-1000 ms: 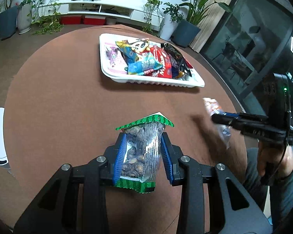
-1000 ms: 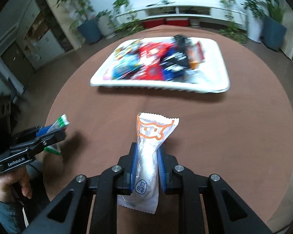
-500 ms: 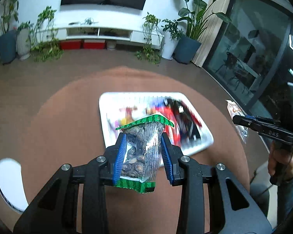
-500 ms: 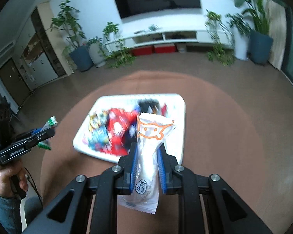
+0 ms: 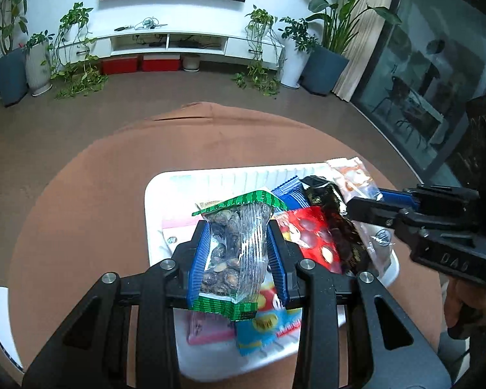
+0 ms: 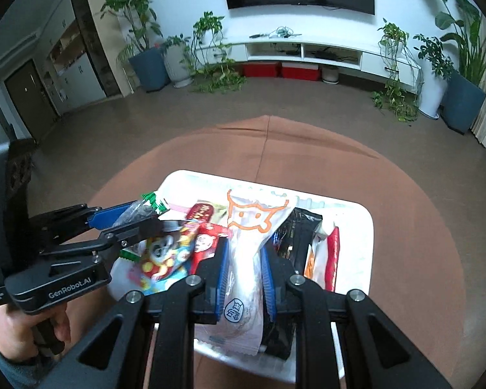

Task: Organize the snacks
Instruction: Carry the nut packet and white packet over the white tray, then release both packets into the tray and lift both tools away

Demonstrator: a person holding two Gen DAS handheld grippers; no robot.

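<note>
My left gripper (image 5: 238,253) is shut on a clear green-edged nut packet (image 5: 235,253) and holds it above the white tray (image 5: 152,194). My right gripper (image 6: 243,272) is shut on a white packet with an orange cat face (image 6: 248,256), also above the tray (image 6: 363,246). The tray holds several snack packs, among them a red one (image 5: 311,236) and a black one (image 6: 296,236). Each gripper shows in the other's view, the right gripper (image 5: 369,204) at the tray's right side and the left gripper (image 6: 129,217) at its left side.
The tray sits on a round brown table (image 5: 81,201). A white object (image 5: 0,321) lies at the table's left edge. Potted plants and a TV shelf stand on the floor beyond the table.
Both grippers have moved forward with their packets from over the bare table to above the tray, drawing close to each other.
</note>
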